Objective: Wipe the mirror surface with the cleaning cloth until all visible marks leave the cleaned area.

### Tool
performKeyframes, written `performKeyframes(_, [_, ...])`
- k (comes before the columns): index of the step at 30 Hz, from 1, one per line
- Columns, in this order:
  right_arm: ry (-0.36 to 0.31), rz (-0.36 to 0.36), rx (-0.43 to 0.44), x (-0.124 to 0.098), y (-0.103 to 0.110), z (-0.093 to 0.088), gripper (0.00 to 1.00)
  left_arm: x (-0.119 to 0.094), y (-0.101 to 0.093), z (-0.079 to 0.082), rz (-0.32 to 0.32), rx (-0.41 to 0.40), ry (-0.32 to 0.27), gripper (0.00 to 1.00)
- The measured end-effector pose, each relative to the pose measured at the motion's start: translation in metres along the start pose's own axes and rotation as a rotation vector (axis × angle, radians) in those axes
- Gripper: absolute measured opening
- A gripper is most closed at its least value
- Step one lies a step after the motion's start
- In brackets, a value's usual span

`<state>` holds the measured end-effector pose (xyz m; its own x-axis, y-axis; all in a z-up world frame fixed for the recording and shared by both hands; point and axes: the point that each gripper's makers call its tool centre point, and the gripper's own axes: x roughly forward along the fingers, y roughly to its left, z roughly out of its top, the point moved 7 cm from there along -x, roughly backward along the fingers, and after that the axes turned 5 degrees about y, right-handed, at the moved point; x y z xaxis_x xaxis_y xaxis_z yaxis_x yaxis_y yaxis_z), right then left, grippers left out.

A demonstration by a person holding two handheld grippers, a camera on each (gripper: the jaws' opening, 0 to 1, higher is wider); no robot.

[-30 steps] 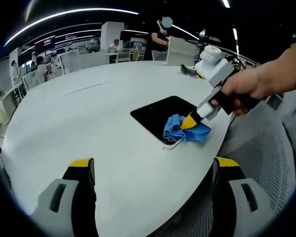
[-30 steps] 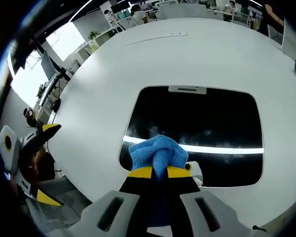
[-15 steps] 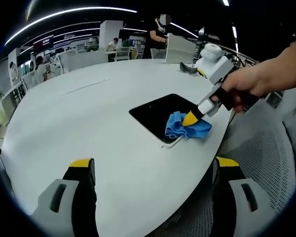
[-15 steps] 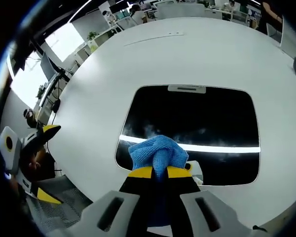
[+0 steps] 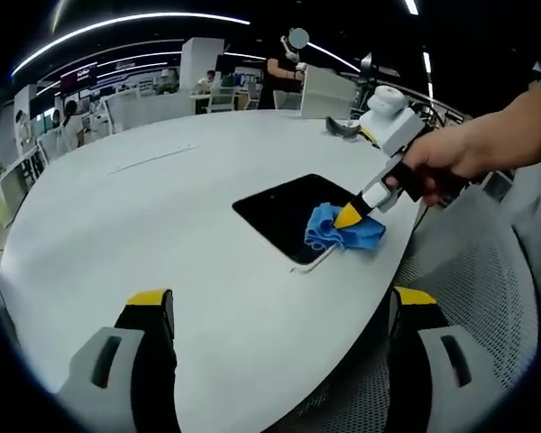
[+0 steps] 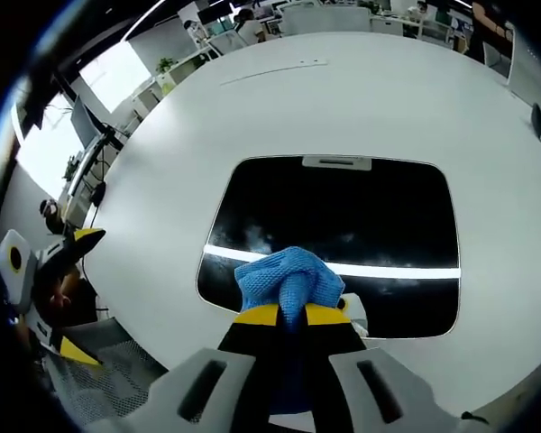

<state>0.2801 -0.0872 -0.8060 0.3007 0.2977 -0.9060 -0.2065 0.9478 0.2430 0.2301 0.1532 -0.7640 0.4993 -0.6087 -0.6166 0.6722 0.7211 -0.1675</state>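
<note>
A dark rectangular mirror (image 6: 343, 225) lies flat on the round white table (image 6: 180, 153), with faint smudges near its middle and a bright light streak across it. My right gripper (image 6: 291, 313) is shut on a bunched blue cleaning cloth (image 6: 287, 281), which presses on the mirror's near edge. In the left gripper view the mirror (image 5: 279, 206) lies at the table's right side, with the cloth (image 5: 338, 229) on its near right corner under the right gripper (image 5: 350, 216), held by a hand. My left gripper (image 5: 284, 302) hangs open over the table's near part, holding nothing.
A mesh chair seat (image 5: 469, 271) lies beyond the table edge on the right. A dark object (image 5: 343, 129) rests at the table's far side. Desks, chairs and people fill the office behind. The left gripper (image 6: 50, 271) shows at the left edge of the right gripper view.
The right gripper and cloth have slid a little along the mirror's near edge toward its right corner. The left gripper has stayed open and still.
</note>
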Motion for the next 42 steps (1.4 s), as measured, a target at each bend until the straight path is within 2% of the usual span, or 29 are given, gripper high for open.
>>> performKeyframes(2, [0.002, 0.001, 0.003, -0.001, -0.002, 0.000, 0.03, 0.001, -0.001, 0.000, -0.025, -0.020, 0.013, 0.99])
performKeyframes(8, [0.003, -0.010, -0.018, -0.003, -0.007, -0.002, 0.03, -0.003, -0.008, 0.010, -0.046, -0.022, -0.035, 0.99])
performKeyframes(9, [0.003, -0.009, -0.019, -0.003, -0.007, -0.002, 0.03, -0.002, -0.008, 0.009, -0.038, 0.010, -0.020, 0.99])
performKeyframes(10, [0.004, -0.009, -0.023, -0.003, -0.007, -0.002, 0.03, 0.000, -0.005, 0.005, -0.004, 0.069, 0.000, 0.99])
performKeyframes(11, [0.006, -0.011, -0.028, -0.003, -0.006, -0.002, 0.03, 0.001, -0.006, 0.004, -0.015, 0.040, -0.006, 0.99])
performKeyframes(16, [0.005, -0.015, -0.021, -0.002, -0.007, -0.001, 0.03, 0.003, -0.002, 0.003, -0.010, 0.007, -0.018, 0.98])
performKeyframes(26, [0.003, -0.014, -0.003, 0.001, -0.009, 0.009, 0.03, 0.000, 0.002, 0.001, 0.009, -0.017, -0.024, 0.97])
performKeyframes(35, [0.002, -0.020, -0.010, 0.006, -0.011, 0.022, 0.03, 0.003, 0.004, -0.003, 0.024, 0.001, 0.012, 0.98])
performKeyframes(42, [0.002, -0.025, -0.013, 0.009, -0.013, 0.031, 0.03, 0.002, 0.005, -0.001, 0.019, -0.028, -0.007, 0.97])
